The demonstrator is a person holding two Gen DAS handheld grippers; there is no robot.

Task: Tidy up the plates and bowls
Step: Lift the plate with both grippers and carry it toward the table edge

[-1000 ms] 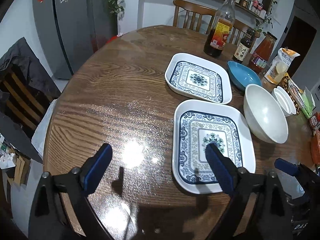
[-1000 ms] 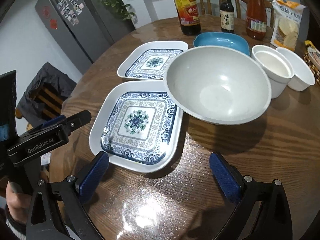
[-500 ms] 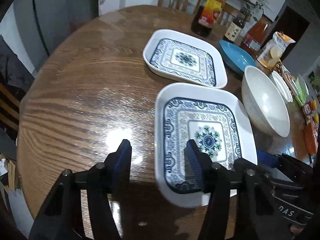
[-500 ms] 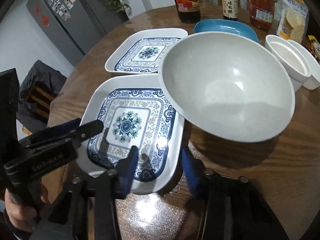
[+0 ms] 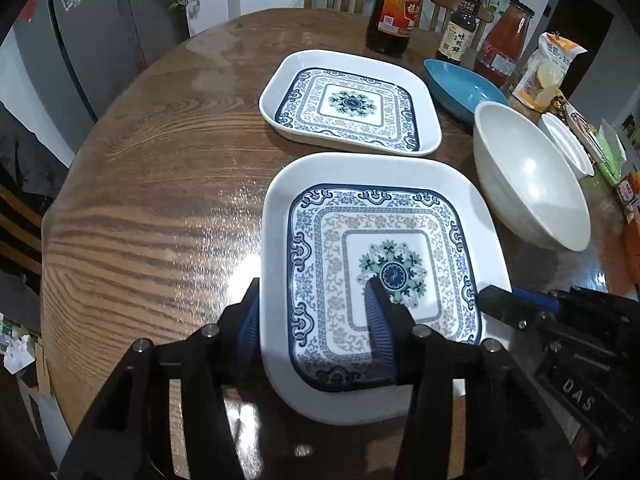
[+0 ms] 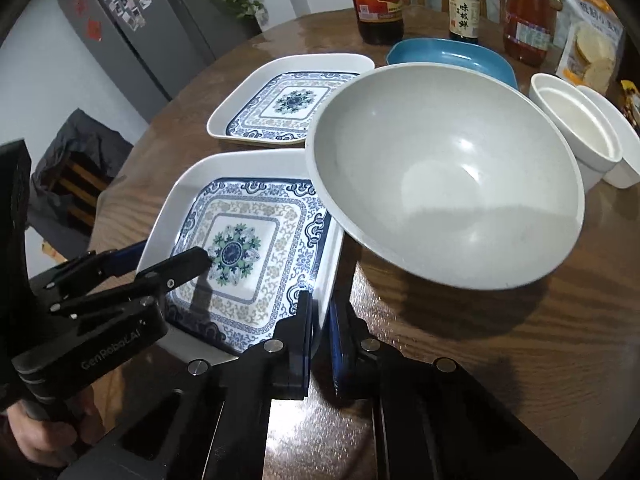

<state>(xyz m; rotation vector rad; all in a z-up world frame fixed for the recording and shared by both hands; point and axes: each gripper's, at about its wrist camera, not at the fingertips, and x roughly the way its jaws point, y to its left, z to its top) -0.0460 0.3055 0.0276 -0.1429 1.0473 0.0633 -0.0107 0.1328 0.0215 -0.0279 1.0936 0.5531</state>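
The right gripper [image 6: 320,336] fingers are clamping the near plate [image 5: 384,280] by its right rim; the left gripper [image 5: 316,336] fingers, just closing, are straddling its left rim, contact unclear. Two patterned plates, the far plate [image 5: 352,104] behind, are sitting on the bench [image 5: 160,180] beside one big bowl [image 6: 444,176], two small bowls and three bottles. "GenRobot.AI" is showing on the left gripper.

"GenRobot.AI" on left tool [image 6: 160,268], "DAS" on right tool [image 5: 516,300]
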